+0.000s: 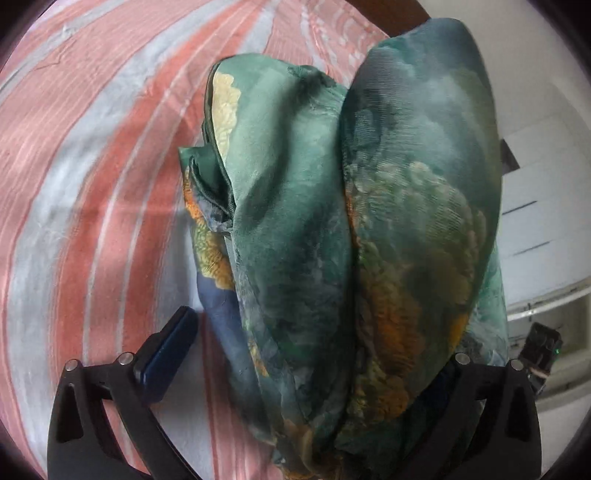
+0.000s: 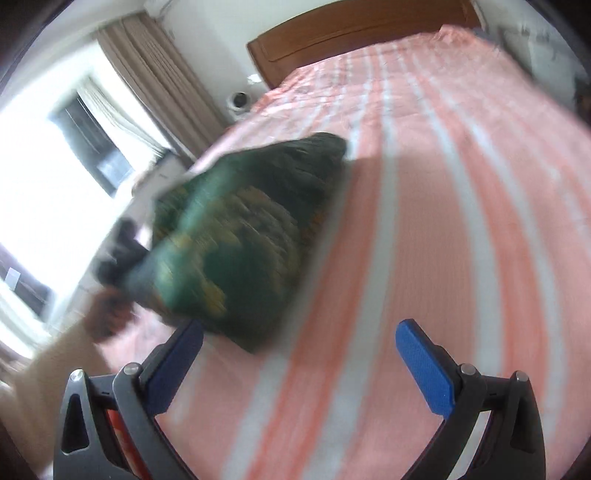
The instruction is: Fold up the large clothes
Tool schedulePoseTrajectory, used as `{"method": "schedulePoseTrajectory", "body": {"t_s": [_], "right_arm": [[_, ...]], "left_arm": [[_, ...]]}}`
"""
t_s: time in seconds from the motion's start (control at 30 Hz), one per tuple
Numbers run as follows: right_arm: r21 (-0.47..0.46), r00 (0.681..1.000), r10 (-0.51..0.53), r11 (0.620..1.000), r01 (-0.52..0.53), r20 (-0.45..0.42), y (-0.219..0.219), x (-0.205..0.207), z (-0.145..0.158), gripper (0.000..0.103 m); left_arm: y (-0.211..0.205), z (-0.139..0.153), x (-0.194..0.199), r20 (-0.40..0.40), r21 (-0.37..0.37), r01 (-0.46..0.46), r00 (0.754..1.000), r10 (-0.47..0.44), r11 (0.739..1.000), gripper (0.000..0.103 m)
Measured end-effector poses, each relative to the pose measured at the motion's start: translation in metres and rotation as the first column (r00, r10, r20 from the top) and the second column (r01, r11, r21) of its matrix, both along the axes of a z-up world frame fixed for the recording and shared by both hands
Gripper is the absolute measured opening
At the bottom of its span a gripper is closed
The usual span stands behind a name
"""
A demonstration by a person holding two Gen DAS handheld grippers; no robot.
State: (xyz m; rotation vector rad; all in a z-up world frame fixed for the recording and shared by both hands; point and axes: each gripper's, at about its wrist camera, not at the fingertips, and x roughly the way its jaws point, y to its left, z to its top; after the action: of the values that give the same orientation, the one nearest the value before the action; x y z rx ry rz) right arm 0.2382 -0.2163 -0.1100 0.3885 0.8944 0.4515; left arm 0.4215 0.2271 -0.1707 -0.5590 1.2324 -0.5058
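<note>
A green silky garment (image 1: pixel 332 229) with yellow and orange floral print is bunched into a folded bundle over the striped bed. In the left wrist view it fills the space between my left gripper's (image 1: pixel 314 354) jaws, which stand wide apart; the left pad (image 1: pixel 170 350) is clear of the cloth and the right finger is hidden under it. In the right wrist view the bundle (image 2: pixel 240 236) lies blurred ahead and to the left, with the left gripper and hand behind it. My right gripper (image 2: pixel 306 354) is open and empty, just short of the bundle.
The bed sheet (image 2: pixel 424 240) has pink and white stripes and stretches to a wooden headboard (image 2: pixel 332 33). A curtained window (image 2: pixel 110 129) and bright wall lie to the left. White cabinet fronts (image 1: pixel 535 206) show at the right of the left wrist view.
</note>
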Motion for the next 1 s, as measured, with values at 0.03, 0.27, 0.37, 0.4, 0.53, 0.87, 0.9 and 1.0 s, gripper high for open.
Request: {"method": "schedulePoseTrajectory", "body": {"t_s": [0.03, 0.27, 0.37, 0.4, 0.53, 0.87, 0.9, 1.0], "right_arm": [[0.065, 1.000, 0.015, 0.998, -0.014, -0.024, -0.001, 0.015, -0.004, 0.103], [0.509, 0.958, 0.153, 0.860, -0.009, -0.243, 0.040, 0.123, -0.088, 0.102], [0.356, 0.962, 0.129, 0.934, -0.037, -0.240, 0.064, 0.138, -0.094, 0.100], [0.231, 0.971, 0.118, 0.970, -0.068, -0.209, 0.073, 0.138, -0.084, 0.091], [-0.159, 0.984, 0.157, 0.973, -0.169, -0.086, 0.117, 0.117, -0.040, 0.067], [-0.327, 0.918, 0.288, 0.925, -0.193, 0.273, 0.160, 0.041, 0.034, 0.063], [-0.323, 0.910, 0.284, 0.929, -0.183, 0.302, 0.158, 0.039, 0.043, 0.063], [-0.293, 0.894, 0.263, 0.943, -0.158, 0.362, 0.150, 0.048, 0.072, 0.063]], "left_arm": [[0.000, -0.003, 0.003, -0.011, -0.010, 0.011, 1.000, -0.011, 1.000, 0.103], [-0.011, -0.010, 0.022, -0.085, -0.029, 0.066, 0.994, -0.068, 0.997, 0.103], [-0.023, -0.005, 0.020, -0.075, 0.007, 0.036, 0.997, -0.035, 0.999, 0.094], [-0.027, -0.001, 0.013, -0.072, -0.007, 0.024, 0.997, -0.024, 1.000, 0.081], [-0.053, 0.032, -0.007, 0.040, 0.096, -0.002, 0.999, -0.002, 0.995, 0.064], [-0.057, 0.087, -0.048, 0.176, 0.020, -0.051, 0.983, 0.046, 0.999, 0.058], [-0.059, 0.096, -0.048, 0.194, 0.014, -0.054, 0.980, 0.050, 0.998, 0.058], [-0.075, 0.129, -0.037, 0.272, 0.027, -0.062, 0.961, 0.053, 0.998, 0.059]]}}
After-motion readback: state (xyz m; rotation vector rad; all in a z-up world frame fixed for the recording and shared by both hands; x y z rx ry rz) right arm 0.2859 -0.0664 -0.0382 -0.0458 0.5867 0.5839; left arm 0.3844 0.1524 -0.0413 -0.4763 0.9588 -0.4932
